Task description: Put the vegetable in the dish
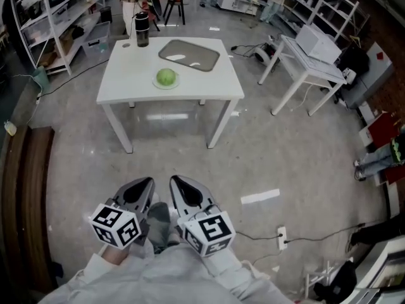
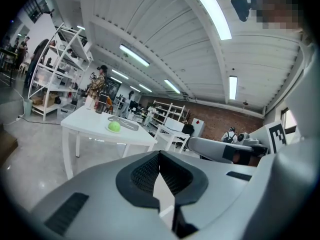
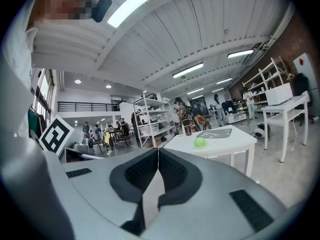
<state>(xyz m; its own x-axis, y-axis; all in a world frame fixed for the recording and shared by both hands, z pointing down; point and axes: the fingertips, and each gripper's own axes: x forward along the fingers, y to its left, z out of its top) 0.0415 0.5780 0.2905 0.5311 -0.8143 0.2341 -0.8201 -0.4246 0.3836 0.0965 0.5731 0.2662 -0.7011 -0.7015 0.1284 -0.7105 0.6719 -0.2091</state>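
A round green vegetable (image 1: 166,76) rests on a small pale plate on the white table (image 1: 126,87), near the table's middle. Just behind it lies a grey shallow dish (image 1: 188,54). Both grippers hang low over the floor, well short of the table. My left gripper (image 1: 142,185) and right gripper (image 1: 179,183) sit side by side, both shut with nothing between the jaws. In the left gripper view the vegetable (image 2: 114,126) is far off, beyond the shut left gripper (image 2: 160,153). The right gripper view shows the vegetable (image 3: 200,142) and dish (image 3: 216,133) far beyond the shut right gripper (image 3: 158,150).
A dark tumbler (image 1: 142,29) stands at the table's far left corner. A second white table (image 1: 310,68) with a white box (image 1: 318,42) is to the right. Shelves (image 1: 50,18) line the left. A power strip (image 1: 281,236) and cable lie on the floor.
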